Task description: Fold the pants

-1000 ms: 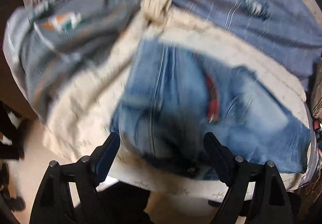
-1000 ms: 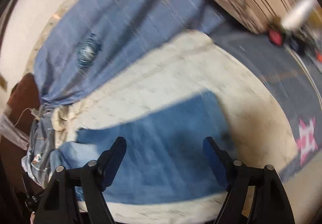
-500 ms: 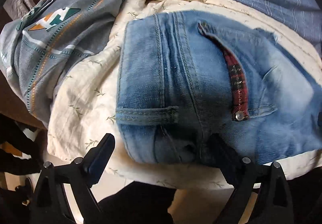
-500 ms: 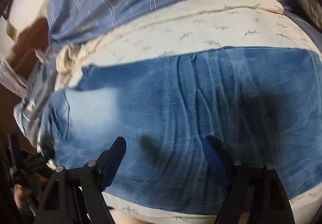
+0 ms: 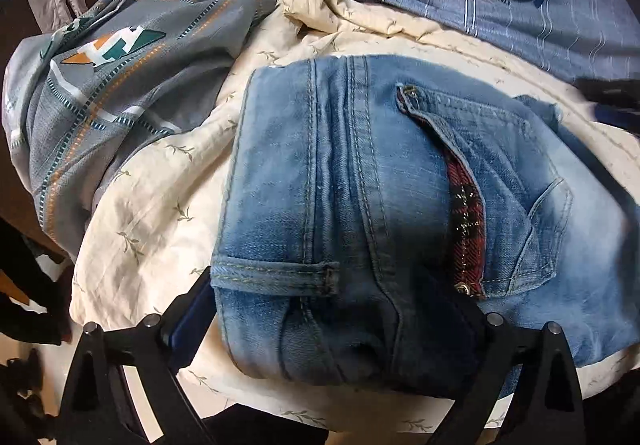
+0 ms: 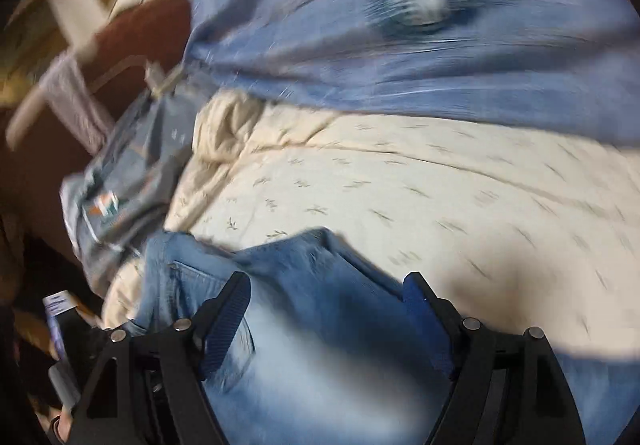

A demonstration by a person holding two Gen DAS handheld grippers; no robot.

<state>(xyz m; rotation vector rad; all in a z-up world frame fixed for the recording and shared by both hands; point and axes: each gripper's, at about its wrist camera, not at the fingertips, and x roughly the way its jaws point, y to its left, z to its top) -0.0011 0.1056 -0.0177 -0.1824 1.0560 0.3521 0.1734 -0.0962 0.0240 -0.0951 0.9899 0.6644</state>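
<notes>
Now the faded blue denim pants (image 5: pixel 360 213) lie on the cream leaf-print bed sheet (image 5: pixel 160 197). Both the left claw (image 5: pixel 332 317) and right claw (image 6: pixel 324 305) are wide, holding nothing. Pinch the waistband edge evenly, then fold slowly.

Faded blue jeans (image 5: pixel 360 205) on cream leaf-print sheet (image 5: pixel 160 205).

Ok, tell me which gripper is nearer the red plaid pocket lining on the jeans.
Left. The left gripper straddles the waistband of the jeans, with the red plaid pocket lining just ahead. The right gripper is over plain denim further along the leg; no lining shows there.
</notes>
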